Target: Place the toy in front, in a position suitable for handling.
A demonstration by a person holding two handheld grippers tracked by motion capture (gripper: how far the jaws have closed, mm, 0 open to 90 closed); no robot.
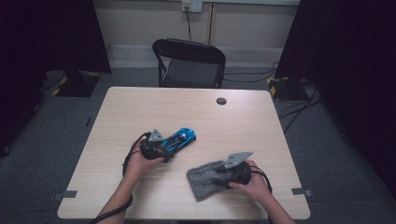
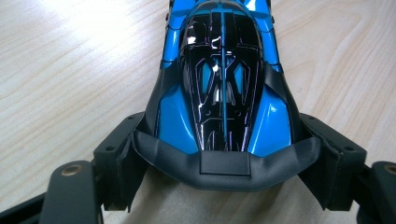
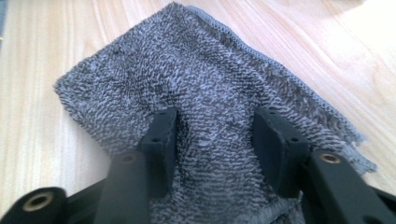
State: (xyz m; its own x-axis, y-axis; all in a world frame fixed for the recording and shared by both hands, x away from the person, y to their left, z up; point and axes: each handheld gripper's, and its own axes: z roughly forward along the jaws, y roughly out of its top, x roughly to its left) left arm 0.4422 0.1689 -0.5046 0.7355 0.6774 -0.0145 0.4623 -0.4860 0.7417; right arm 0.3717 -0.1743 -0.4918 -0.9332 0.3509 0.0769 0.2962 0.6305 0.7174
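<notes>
A pale wood table (image 1: 140, 196) stands on grey carpet, with a black folding chair (image 1: 190, 63) pushed up to its far edge and dark curtains to either side. A small dark round cap (image 1: 221, 101) sits in the tabletop well beyond both of your grippers; nothing lies between it and them.

Your left gripper (image 1: 164, 148) has the blue toy car (image 1: 178, 140) by its tail. In the left gripper view the two jaws stand wide, one on each flank of the car (image 2: 224, 84), with the pads (image 2: 125, 154) pressed against the black rear bodywork, so the tool is closed on a broad part rather than standing free. The car's long axis runs straight out from the jaws, nose pointing away from the tool; in the high view that is toward the far right of the table, wheels down on the wood.

Your right gripper (image 1: 223, 175) rests on the grey towel (image 1: 205, 179), which lies flat just ahead of your right hand (image 1: 254, 184), well apart from the car. In the right gripper view the jaws are part open, fingertips (image 3: 161, 135) down in the pile of the towel (image 3: 187, 79), a strip of cloth between them; whether they pinch it yet I cannot tell. The towel's stitched hem runs along the right of the jaws.
</notes>
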